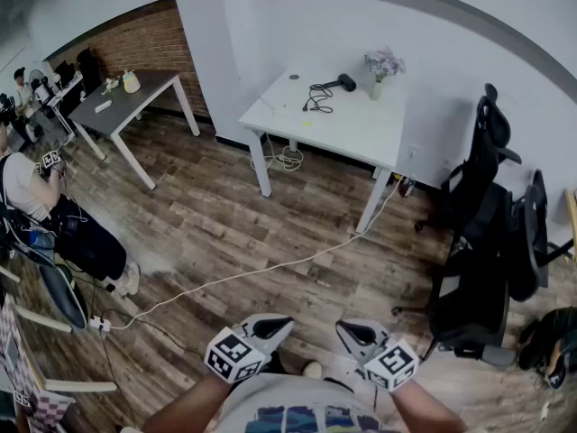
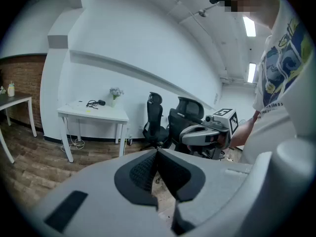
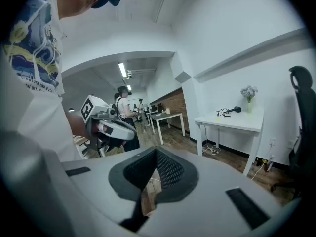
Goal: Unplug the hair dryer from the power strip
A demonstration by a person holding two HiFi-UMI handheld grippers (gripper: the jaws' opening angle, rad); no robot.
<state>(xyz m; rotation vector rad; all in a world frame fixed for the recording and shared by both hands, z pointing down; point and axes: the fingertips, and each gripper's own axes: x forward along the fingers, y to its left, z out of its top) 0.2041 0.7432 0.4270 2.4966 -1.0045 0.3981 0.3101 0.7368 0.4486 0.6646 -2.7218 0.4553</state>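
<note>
The black hair dryer [image 1: 343, 82] lies on the far white table [image 1: 361, 129] with its black cord [image 1: 317, 96] bunched beside it. It also shows small in the left gripper view as the hair dryer [image 2: 100, 102], and in the right gripper view as the hair dryer [image 3: 237, 109]. A white power strip [image 1: 98, 324] lies on the wooden floor at the lower left. A white lead [image 1: 270, 270] runs from it toward the table leg. My left gripper [image 1: 285, 323] and right gripper [image 1: 343, 328] hover close to my body, far from the table. Both are shut and hold nothing.
Black office chairs [image 1: 487, 242] crowd the right side. A vase of flowers [image 1: 382, 67] stands on the white table, and a cable coil [image 1: 288, 158] lies under it. A grey table [image 1: 126, 102] stands at the back left, where a seated person [image 1: 54, 215] works.
</note>
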